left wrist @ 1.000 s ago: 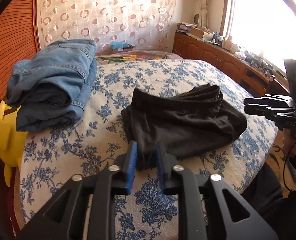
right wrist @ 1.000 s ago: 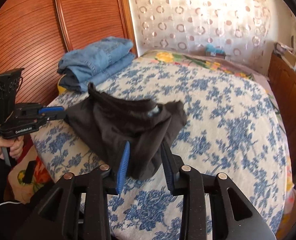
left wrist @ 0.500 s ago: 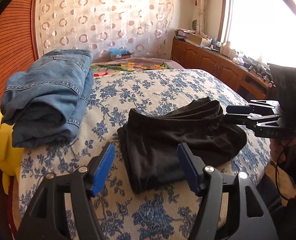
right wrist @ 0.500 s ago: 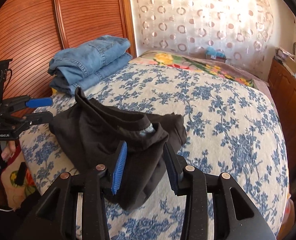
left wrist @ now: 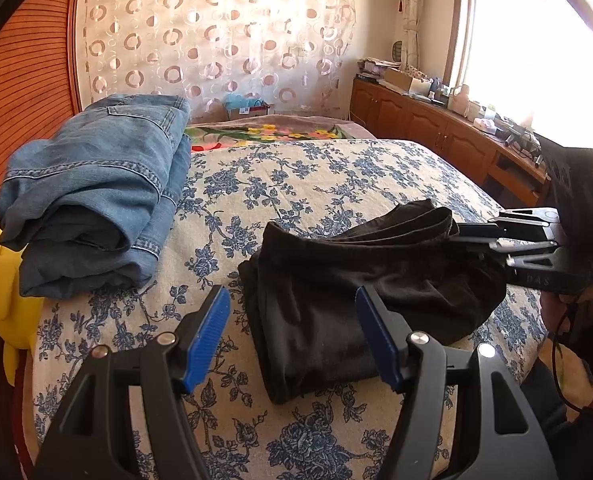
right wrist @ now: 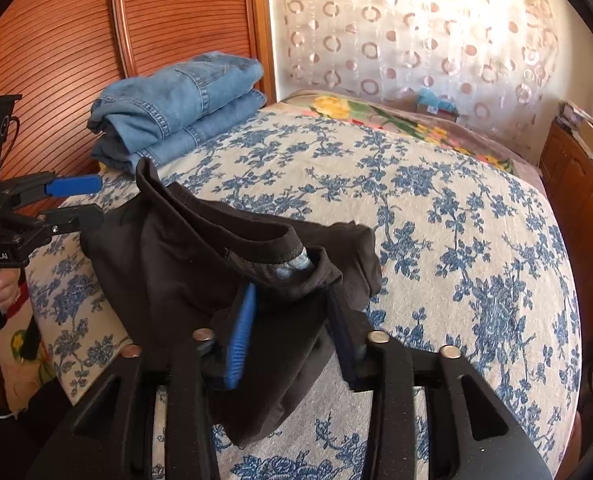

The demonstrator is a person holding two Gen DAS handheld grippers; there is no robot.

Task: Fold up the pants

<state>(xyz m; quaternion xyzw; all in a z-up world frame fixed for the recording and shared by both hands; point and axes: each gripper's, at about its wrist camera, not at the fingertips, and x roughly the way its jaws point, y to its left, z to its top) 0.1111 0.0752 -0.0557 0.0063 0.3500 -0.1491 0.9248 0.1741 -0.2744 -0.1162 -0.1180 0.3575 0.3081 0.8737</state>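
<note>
Beside the jeans (left wrist: 96, 196), my left claw (left wrist: 292, 336) hangs released; right claw (right wrist: 292, 344) should unclench the black pants (left wrist: 360, 284) gently.

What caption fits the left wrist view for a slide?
Open left gripper hovers over folded black pants on a floral bedspread, with folded jeans beside them.

a bed (left wrist: 336, 184) in blue-flowered cover carries black pants (left wrist: 360, 280) near its front edge, folded jeans (left wrist: 96, 200) at its left edge.
</note>
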